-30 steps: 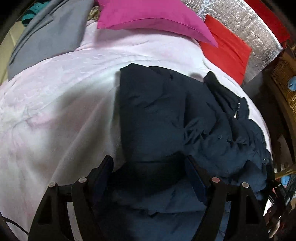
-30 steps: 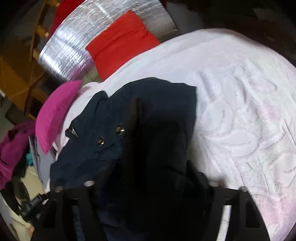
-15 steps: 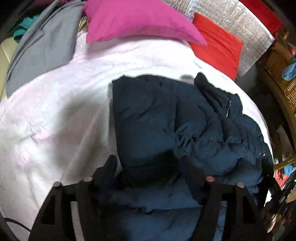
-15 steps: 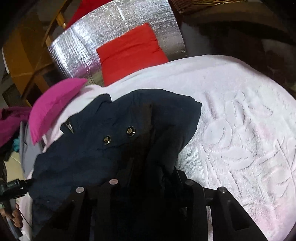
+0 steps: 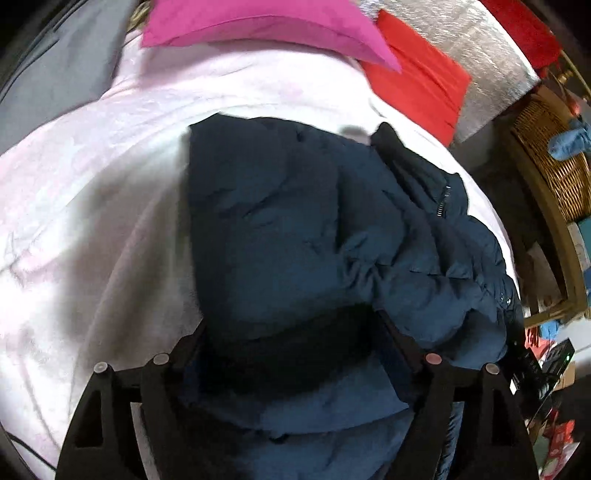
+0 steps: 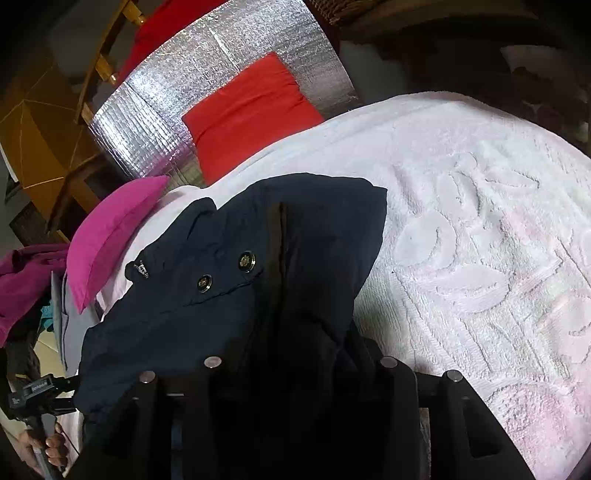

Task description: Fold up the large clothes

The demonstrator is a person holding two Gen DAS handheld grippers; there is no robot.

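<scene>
A navy puffer jacket point(image 5: 277, 221) lies bunched on a white-and-pink bedspread point(image 5: 92, 184). My left gripper point(image 5: 291, 325) straddles a thick fold at the jacket's near end. Its jaws stand wide and are opening, and the fold sits loosely between them. In the right wrist view the jacket point(image 6: 229, 306) shows two snap buttons and a dark seam. My right gripper point(image 6: 295, 350) is at the jacket's other end with dark fabric filling the gap between its fingers. Its jaws are opening a little, and the fingertips are hidden in the cloth.
A magenta pillow point(image 5: 258, 18), a red cushion point(image 5: 417, 81) and a silver foil panel point(image 6: 221, 55) line the far end of the bed. A grey garment point(image 5: 55, 66) lies far left. A wicker basket point(image 5: 550, 155) stands off the right side. A hand point(image 6: 44, 450) holds a black device.
The left jaws have spread wider around the jacket fold. The right jaws closed in on the fabric, then eased apart slightly. The jacket has stayed in place on the bed.
</scene>
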